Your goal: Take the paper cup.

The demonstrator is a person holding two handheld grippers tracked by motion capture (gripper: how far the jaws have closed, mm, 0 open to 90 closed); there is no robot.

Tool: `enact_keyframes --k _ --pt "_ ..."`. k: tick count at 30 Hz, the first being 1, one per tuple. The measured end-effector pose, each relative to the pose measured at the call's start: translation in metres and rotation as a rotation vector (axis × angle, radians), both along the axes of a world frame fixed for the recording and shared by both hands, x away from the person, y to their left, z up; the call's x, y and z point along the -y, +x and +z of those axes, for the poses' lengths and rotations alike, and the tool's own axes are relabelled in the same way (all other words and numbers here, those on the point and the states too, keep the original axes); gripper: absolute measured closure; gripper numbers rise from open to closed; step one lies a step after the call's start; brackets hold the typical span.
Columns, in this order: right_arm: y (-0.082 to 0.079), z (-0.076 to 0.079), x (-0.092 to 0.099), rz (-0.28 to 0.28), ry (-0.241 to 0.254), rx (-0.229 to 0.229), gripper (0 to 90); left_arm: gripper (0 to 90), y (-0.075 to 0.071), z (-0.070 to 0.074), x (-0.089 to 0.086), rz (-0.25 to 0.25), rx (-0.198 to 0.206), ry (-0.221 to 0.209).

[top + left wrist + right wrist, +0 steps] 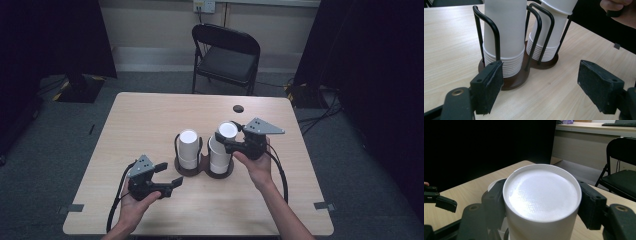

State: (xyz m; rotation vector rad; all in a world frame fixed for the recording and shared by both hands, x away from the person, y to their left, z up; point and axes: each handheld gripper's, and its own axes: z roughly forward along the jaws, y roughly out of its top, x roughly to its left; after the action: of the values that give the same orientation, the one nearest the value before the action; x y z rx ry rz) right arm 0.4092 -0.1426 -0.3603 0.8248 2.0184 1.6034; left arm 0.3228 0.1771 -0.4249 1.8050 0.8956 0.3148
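Two stacks of upturned white paper cups stand in a black wire holder (202, 169) on a brown base at the table's middle. The left stack (189, 145) is upright. My right gripper (228, 138) is shut on the top cup (227, 131) of the right stack (219, 157), which leans a little to the right. In the right gripper view the pads (496, 202) press both sides of that cup (541, 195). My left gripper (170, 175) stands open in front of the holder on the left, with nothing between its pads (489, 85). Ahead of it are the left stack (504, 37) and the right stack (551, 32).
The wooden table (150, 120) has a round cable hole (238, 108) near its far edge. A black folding chair (227, 57) stands behind the table. Dark curtains hang at both sides. Bare tabletop lies left of the holder and along the front edge.
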Motion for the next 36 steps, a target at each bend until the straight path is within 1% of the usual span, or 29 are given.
enact_keyframes --k 2,5,11,15,16,18,21,23,25,27,30,31,33,34,35,36 --pt "-0.001 0.001 0.000 0.003 -0.001 0.004 34.0 20.8 0.000 0.000 0.000 -0.001 -0.002 -0.004" --pt "-0.002 0.003 0.001 0.000 0.003 0.012 34.1 20.8 0.000 -0.001 0.001 -0.002 -0.003 0.002" --pt "-0.005 0.007 0.003 0.006 0.031 0.017 34.0 20.6 -0.001 0.001 0.001 -0.007 0.011 0.004" --pt "-0.008 0.009 0.004 0.000 0.043 0.023 34.0 20.3 -0.001 0.001 0.001 0.001 0.013 0.012" --pt "-0.009 0.010 0.004 -0.012 0.045 0.028 34.1 19.8 -0.001 0.001 0.001 0.007 0.006 0.001" --pt "-0.011 0.011 0.005 -0.019 0.055 0.031 34.1 18.8 -0.001 0.001 -0.001 0.008 0.000 -0.006" --pt "-0.014 0.014 0.007 -0.029 0.072 0.037 34.1 18.8 -0.001 0.002 -0.002 0.024 0.009 -0.012" --pt "-0.017 0.016 0.009 -0.035 0.082 0.035 34.1 18.9 -0.002 0.003 -0.002 0.025 0.010 -0.013" --pt "-0.019 0.018 0.011 -0.032 0.095 0.027 34.2 21.0 -0.002 0.003 -0.002 0.025 0.018 -0.012" --pt "-0.022 0.020 0.013 -0.028 0.113 0.007 34.2 22.1 -0.003 0.003 -0.001 0.025 0.024 -0.015" --pt "-0.026 0.021 0.016 -0.024 0.128 -0.011 34.2 24.8 -0.004 0.005 -0.001 0.028 0.033 -0.016" --pt "-0.027 0.021 0.017 -0.020 0.136 -0.016 34.3 25.3 -0.004 0.006 -0.002 0.021 0.036 -0.013" --pt "-0.029 0.023 0.021 -0.017 0.161 -0.030 34.3 27.7 -0.004 0.009 -0.003 0.029 0.044 -0.020" --pt "-0.030 0.023 0.023 -0.014 0.179 -0.049 34.3 27.7 -0.004 0.010 -0.003 0.029 0.046 -0.020" --pt "-0.030 0.023 0.025 -0.007 0.196 -0.059 34.3 27.7 -0.004 0.010 -0.004 0.036 0.046 -0.020" --pt "-0.030 0.023 0.026 0.000 0.217 -0.081 34.3 27.6 -0.004 0.010 -0.004 0.041 0.047 -0.020"
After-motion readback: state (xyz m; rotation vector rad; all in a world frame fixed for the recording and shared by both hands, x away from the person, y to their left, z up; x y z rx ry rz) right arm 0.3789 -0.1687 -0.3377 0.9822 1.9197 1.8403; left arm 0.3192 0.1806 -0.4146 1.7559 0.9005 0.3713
